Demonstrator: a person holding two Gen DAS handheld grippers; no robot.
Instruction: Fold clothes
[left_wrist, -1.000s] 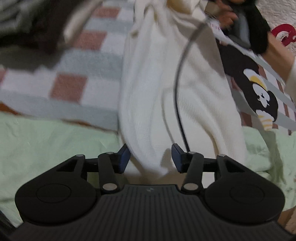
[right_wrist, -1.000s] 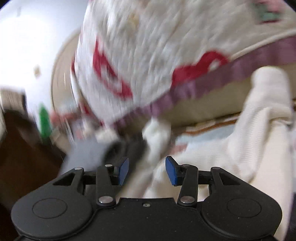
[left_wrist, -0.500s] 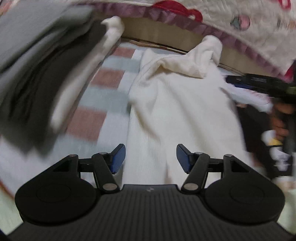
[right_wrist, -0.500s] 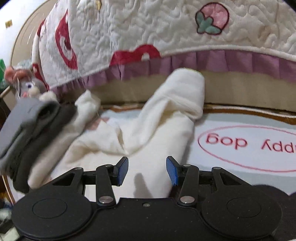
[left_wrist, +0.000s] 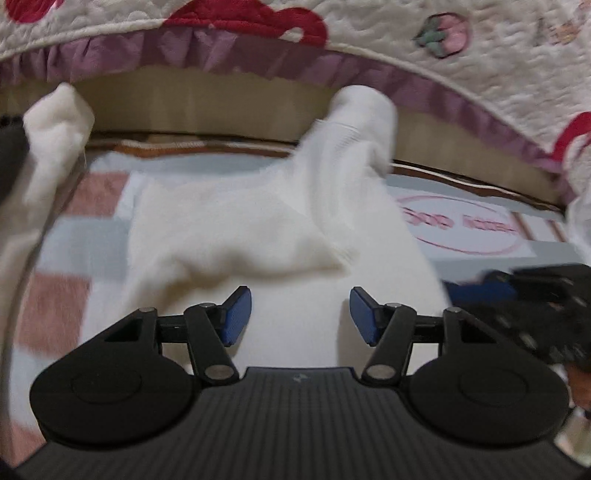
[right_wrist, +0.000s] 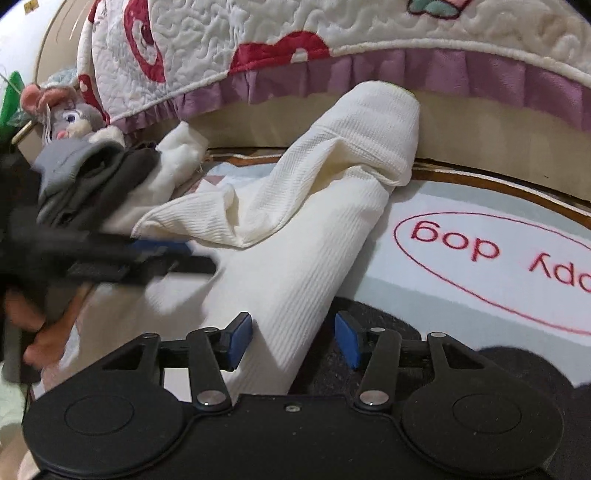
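A cream ribbed garment (left_wrist: 258, 221) lies spread on a checked mat, one sleeve (left_wrist: 362, 114) reaching up against the bed's edge. My left gripper (left_wrist: 301, 314) hovers over its body. Its jaws are closing with cloth lying below the gap, and the blue pads press nothing. The right wrist view shows the same garment (right_wrist: 295, 236) with its sleeve (right_wrist: 373, 133) folded over. My right gripper (right_wrist: 293, 339) sits low over the garment's right edge. Its jaws are opening, with fabric running between the pads but not pinched. Each gripper shows in the other's view: the right gripper (left_wrist: 517, 291) and the left gripper (right_wrist: 147, 254).
A quilted cover with a purple frill (right_wrist: 369, 70) overhangs the bed along the far side. Folded grey and dark clothes (right_wrist: 85, 173) and a plush toy (right_wrist: 70, 118) sit at the left. The mat's red-lettered oval (right_wrist: 498, 258) lies right, dark fabric (right_wrist: 391, 328) beneath my right gripper.
The left view has swept from the garment's lower end up to its upper part near the bed. The right view has steadied and sunk over the garment's right edge, its pads slightly wider apart.
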